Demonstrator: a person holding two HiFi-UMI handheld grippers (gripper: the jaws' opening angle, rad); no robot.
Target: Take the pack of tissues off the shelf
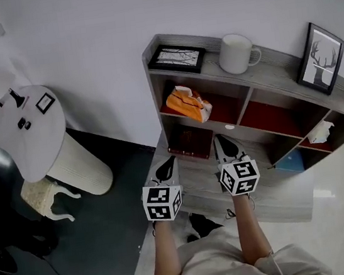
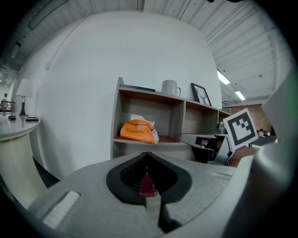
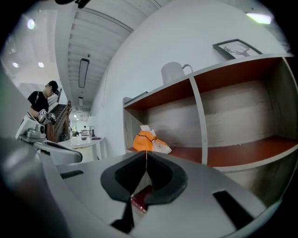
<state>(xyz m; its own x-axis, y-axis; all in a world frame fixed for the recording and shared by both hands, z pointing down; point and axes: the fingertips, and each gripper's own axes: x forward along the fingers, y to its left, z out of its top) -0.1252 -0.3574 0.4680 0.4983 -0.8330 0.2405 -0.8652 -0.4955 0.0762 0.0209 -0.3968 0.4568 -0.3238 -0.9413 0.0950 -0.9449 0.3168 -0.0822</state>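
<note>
Left gripper and right gripper are both held closed and empty, jaws pressed together, apparently lined up on the shelf for an approach. The orange pack of tissues is seen lying in the upper left compartment, not yet reached.

The pack of tissues is a soft orange packet with some white on it and a white tissue poking from its top. It lies slumped in the upper left compartment of the grey shelf, near the front edge of the reddish-brown board.
</note>
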